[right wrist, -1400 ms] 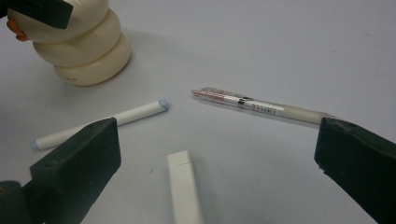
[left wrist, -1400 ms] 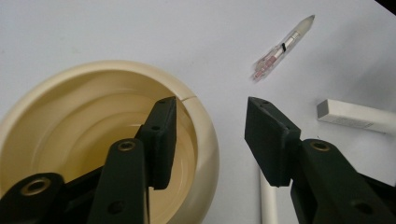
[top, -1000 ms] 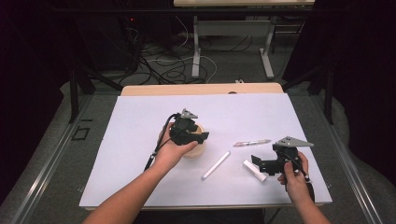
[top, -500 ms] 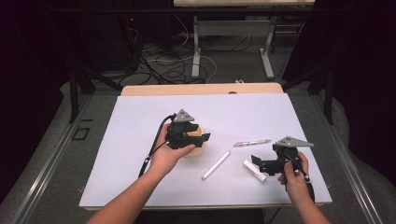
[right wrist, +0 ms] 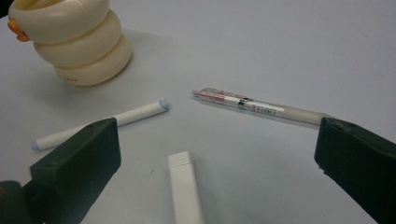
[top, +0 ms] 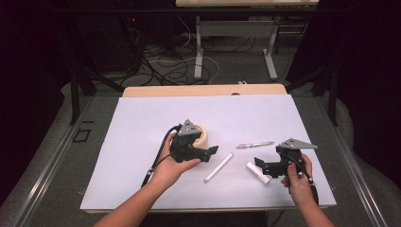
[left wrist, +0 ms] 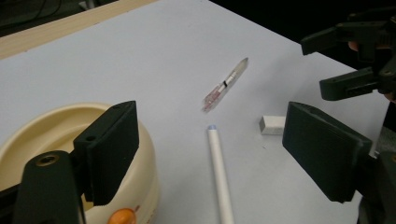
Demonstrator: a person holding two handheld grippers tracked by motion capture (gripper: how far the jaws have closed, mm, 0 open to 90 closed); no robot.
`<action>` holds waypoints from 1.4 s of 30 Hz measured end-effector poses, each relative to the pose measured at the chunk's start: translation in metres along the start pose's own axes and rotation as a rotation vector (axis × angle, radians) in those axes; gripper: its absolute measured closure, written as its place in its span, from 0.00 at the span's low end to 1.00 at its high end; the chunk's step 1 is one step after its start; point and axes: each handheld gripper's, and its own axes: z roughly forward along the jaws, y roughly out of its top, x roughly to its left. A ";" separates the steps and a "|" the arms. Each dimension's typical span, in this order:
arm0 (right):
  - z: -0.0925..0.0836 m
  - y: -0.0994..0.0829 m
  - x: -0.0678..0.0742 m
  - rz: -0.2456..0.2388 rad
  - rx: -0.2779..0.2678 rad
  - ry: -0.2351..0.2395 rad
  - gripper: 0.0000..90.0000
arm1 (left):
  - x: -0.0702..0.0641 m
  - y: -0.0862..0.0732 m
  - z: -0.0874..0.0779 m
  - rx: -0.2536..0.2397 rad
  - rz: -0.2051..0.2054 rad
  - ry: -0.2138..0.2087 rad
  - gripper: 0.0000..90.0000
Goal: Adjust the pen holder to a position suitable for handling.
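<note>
White bar (right wrist: 185, 192), long axis toward camera

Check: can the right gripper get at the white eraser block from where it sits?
Probably yes. The right gripper is open, and the white eraser block lies flat on the table between its jaws, with the pen and white stick lying apart from it.
</note>
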 end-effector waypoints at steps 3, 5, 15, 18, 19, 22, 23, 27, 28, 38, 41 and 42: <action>0.000 0.000 0.000 0.000 0.000 0.001 0.00 | -0.005 -0.003 0.002 0.009 0.012 -0.020 0.18; 0.000 0.000 0.000 0.001 -0.001 0.000 0.00 | -0.008 -0.005 0.005 0.006 0.018 -0.029 0.18; 0.001 0.000 0.000 0.001 0.000 0.001 0.00 | -0.024 -0.017 0.020 0.043 0.028 -0.030 0.19; 0.000 0.000 0.000 0.002 0.002 0.001 0.00 | -0.026 -0.020 0.024 0.060 0.023 -0.035 0.20; 0.001 0.000 0.000 0.002 0.000 0.000 0.00 | -0.026 -0.021 0.025 0.064 0.018 -0.038 0.20; 0.000 0.000 0.000 0.003 0.001 0.003 0.00 | -0.027 -0.023 0.029 0.073 0.009 -0.038 0.23; 0.000 0.000 0.001 0.004 0.000 0.004 0.00 | -0.027 -0.024 0.030 0.074 0.007 -0.041 0.25; 0.001 0.000 0.000 0.001 0.000 0.002 0.00 | -0.027 -0.028 0.033 0.091 0.010 -0.037 0.29; 0.001 0.000 0.000 0.002 0.000 0.002 0.00 | -0.027 -0.030 0.034 0.084 0.008 -0.038 0.31; 0.001 0.000 0.000 0.003 -0.001 0.003 0.00 | -0.025 -0.042 0.045 0.145 0.038 -0.026 0.45; 0.000 0.000 0.000 0.004 0.001 0.003 0.00 | -0.025 -0.046 0.048 0.170 0.029 -0.027 0.47; 0.000 0.000 0.000 0.002 0.000 0.004 0.00 | -0.023 -0.047 0.049 0.174 0.040 -0.029 0.47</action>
